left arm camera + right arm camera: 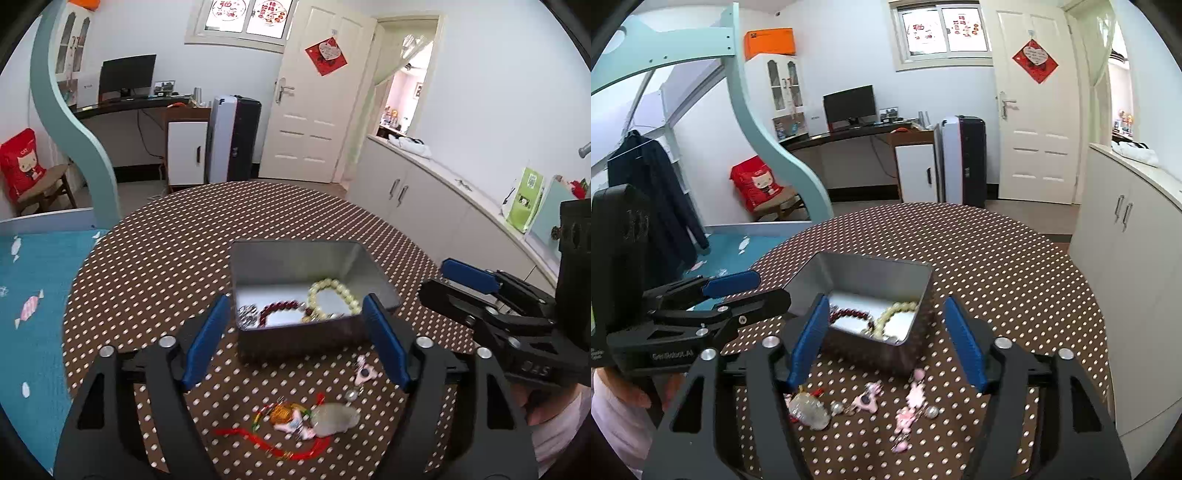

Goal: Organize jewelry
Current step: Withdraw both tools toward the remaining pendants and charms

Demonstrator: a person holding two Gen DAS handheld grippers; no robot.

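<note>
An open grey tin box [295, 254] [871, 269] sits on the round brown dotted table [166, 258]. Inside it lie a cream bead bracelet [334, 299] [897, 314], a red bead bracelet [277, 312] [849, 314] and a small silver piece [247, 315]. In front of the box lie a red cord with an amber pendant [282, 413], a clear stone [334, 417] [809, 410], pink charms [364, 373] [868, 397] and a pearl [351, 396] [931, 411]. My left gripper [295, 306] [772, 288] and right gripper [886, 306] [434, 280] hang open near the box's front, holding nothing.
White cabinets [424, 192] run along the right, close to the table's edge. A blue bed [37, 295] with a curved teal frame [768, 140] borders the table on the left. A hand in a pale sleeve [554, 417] holds the right gripper.
</note>
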